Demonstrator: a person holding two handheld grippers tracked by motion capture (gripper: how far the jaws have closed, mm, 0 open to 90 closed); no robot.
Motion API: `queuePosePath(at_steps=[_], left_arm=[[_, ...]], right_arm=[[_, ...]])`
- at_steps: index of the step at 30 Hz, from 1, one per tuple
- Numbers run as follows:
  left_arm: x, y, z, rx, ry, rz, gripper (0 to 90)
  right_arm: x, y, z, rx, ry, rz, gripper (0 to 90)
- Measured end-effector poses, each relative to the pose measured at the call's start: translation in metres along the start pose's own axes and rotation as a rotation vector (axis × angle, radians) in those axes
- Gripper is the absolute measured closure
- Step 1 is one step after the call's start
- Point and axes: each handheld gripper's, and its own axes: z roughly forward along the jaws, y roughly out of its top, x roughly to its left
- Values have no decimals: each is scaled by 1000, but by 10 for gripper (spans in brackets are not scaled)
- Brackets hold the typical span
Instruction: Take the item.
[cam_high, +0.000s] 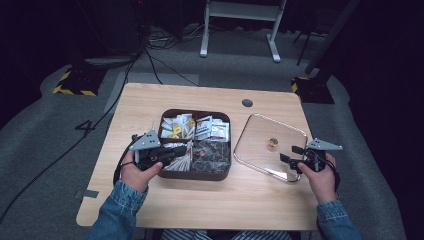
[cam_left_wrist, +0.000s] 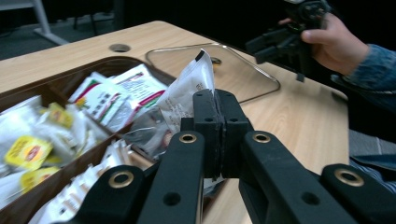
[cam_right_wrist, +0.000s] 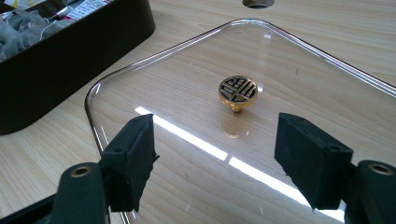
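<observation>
In the left gripper view, the left gripper rises from the bottom centre, its jaws pressed together on the lower edge of a white sachet. The sachet stands up from the jaws, long axis tilted toward the upper right of the frame, over the brown compartment tray of tea bags. Farther right on the worktop, the right gripper hovers with jaws apart and empty above the glass lid, gold knob just beyond.

Left claw clamped, right claw agape
</observation>
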Motion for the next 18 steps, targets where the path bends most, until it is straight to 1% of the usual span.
queuePosePath(at_steps=[4,7,9,11,17,18], left_arm=[[-10,2,7,8,-46,19,886],[-16,0,18,35,-88,37,885],[-19,-3,26,57,-107,40,885],[-23,-5,32,75,-124,45,885],[-33,-7,45,104,-185,62,885],[-34,-7,47,110,-193,59,885]], right_arm=[[-1,0,0,-2,-1,0,300],[-1,-1,0,0,-2,3,300],[-2,-1,0,1,-2,-5,300],[-1,-1,0,4,-1,-2,300],[-1,-2,1,7,-1,-6,300],[-1,-2,1,8,-1,-7,300]])
